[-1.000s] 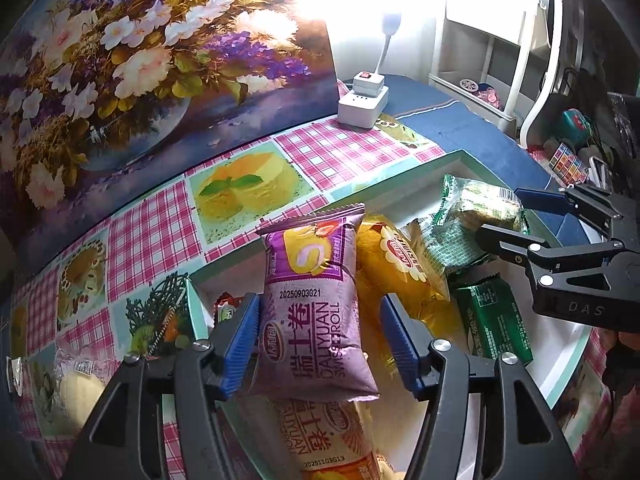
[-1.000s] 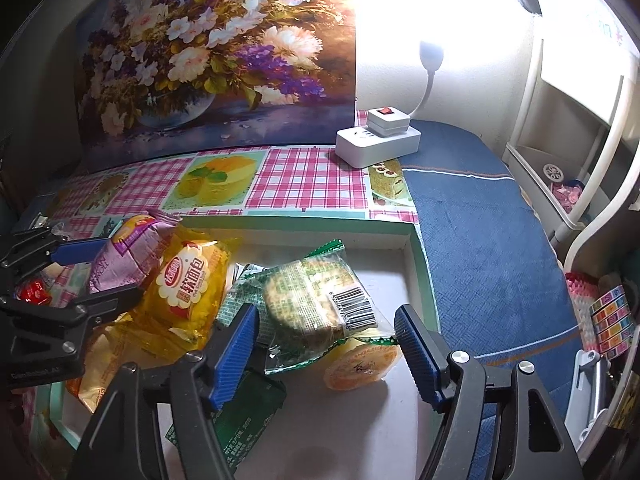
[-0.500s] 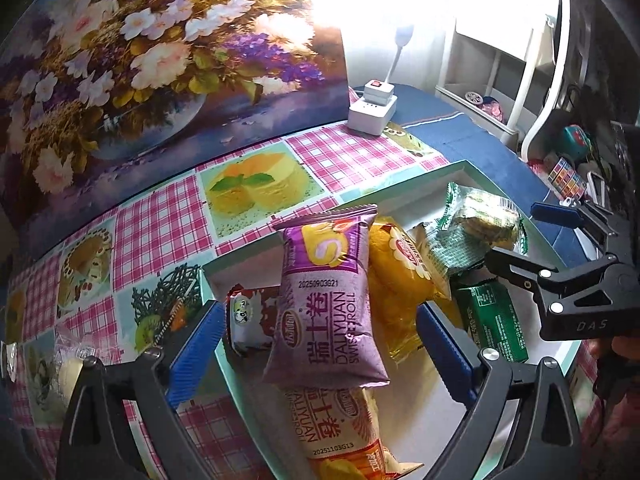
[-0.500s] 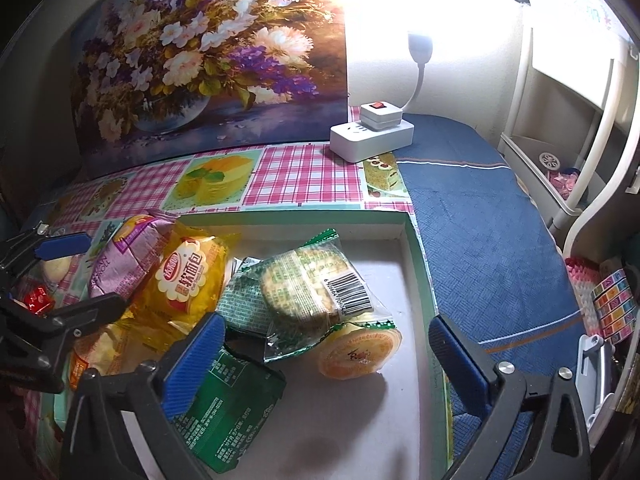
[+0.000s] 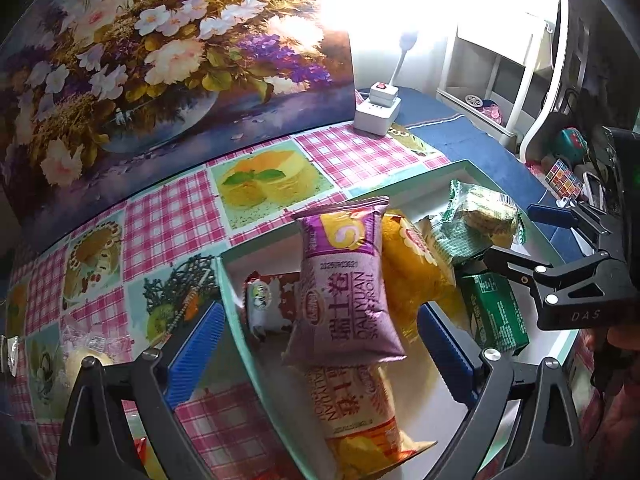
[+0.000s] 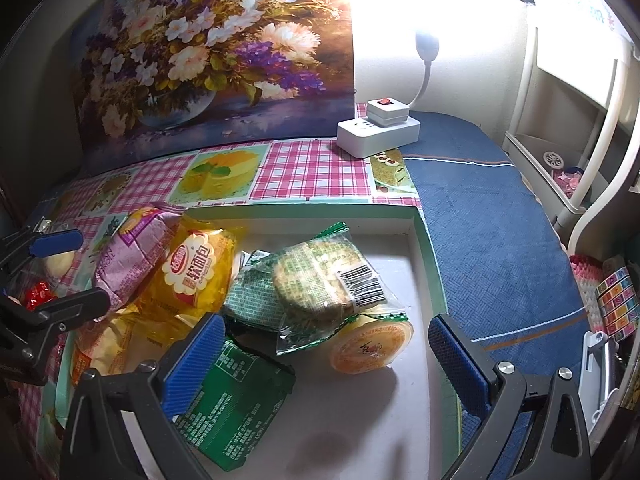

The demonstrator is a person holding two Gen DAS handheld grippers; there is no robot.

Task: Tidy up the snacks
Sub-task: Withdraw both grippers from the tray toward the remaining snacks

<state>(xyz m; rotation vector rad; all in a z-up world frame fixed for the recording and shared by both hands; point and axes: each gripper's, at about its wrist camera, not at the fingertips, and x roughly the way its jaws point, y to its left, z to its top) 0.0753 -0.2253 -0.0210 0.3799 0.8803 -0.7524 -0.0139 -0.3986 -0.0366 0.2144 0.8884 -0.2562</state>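
Both tongs gape wide, having just been opening, gripping nothing: left tongs (image 5: pixel 320 354) straddle the purple swiss-roll packet (image 5: pixel 346 288) lying in the tray (image 6: pixel 420 232); right tongs (image 6: pixel 324 354) flank the green biscuit packet (image 6: pixel 316 280).

A home room: checked tablecloth (image 6: pixel 312 168), flower painting (image 6: pixel 216 52), white power strip (image 6: pixel 376 130) and white shelf (image 6: pixel 576 92).

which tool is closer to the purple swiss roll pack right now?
Left. The left tool stands open astride the purple swiss roll pack, pads clear of it. The right tool is open further along the tray, over the green-wrapped snacks.
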